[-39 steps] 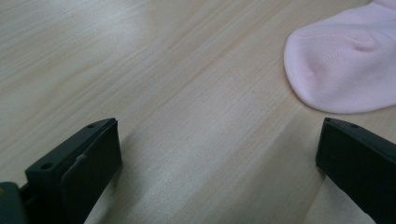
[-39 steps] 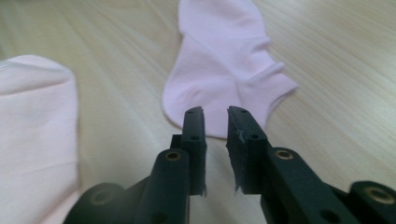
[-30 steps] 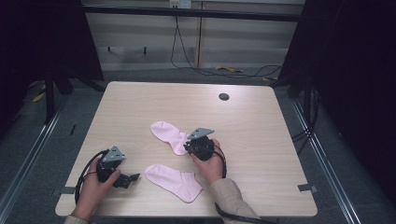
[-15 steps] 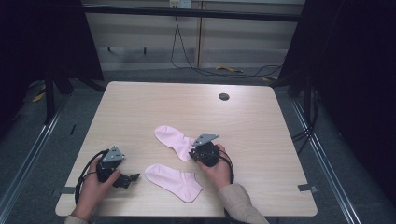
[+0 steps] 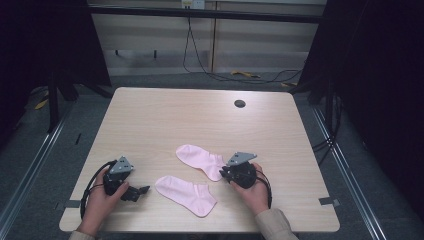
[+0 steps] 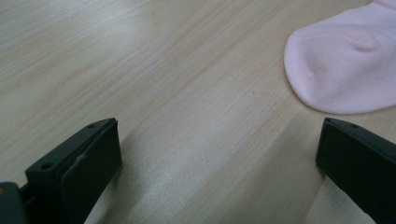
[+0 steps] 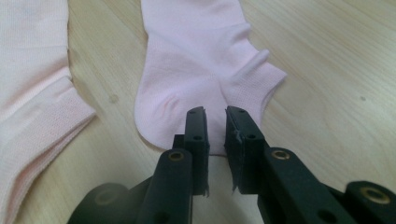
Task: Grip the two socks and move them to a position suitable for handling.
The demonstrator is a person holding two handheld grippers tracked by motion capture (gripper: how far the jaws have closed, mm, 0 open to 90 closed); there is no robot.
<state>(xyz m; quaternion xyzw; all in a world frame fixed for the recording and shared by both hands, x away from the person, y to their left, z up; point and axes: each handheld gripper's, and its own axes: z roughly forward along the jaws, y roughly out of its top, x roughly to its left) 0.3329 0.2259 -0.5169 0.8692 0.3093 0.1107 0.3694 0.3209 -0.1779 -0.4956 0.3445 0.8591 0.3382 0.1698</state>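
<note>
I'm dragging the far sock (image 7: 196, 70) toward the table's (image 5: 165, 115) near edge, right gripper (image 7: 215, 123) nearly closed, pinching its heel edge. Left gripper (image 6: 215, 154) is gaping, empty; pairing with the near sock (image 5: 185, 194) is pending.

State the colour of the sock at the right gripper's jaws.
Plain pale pink; the sock shows best in the right gripper view.

Cut off by the right edge of the left gripper view: all of the near sock (image 6: 343, 65) past its rounded toe. Cropped at the top of the right gripper view: the far sock (image 7: 201, 70). Hidden behind the right hand-held gripper (image 7: 215, 116): that sock's heel edge; grip or mere overlap, impossible to tell.
</note>
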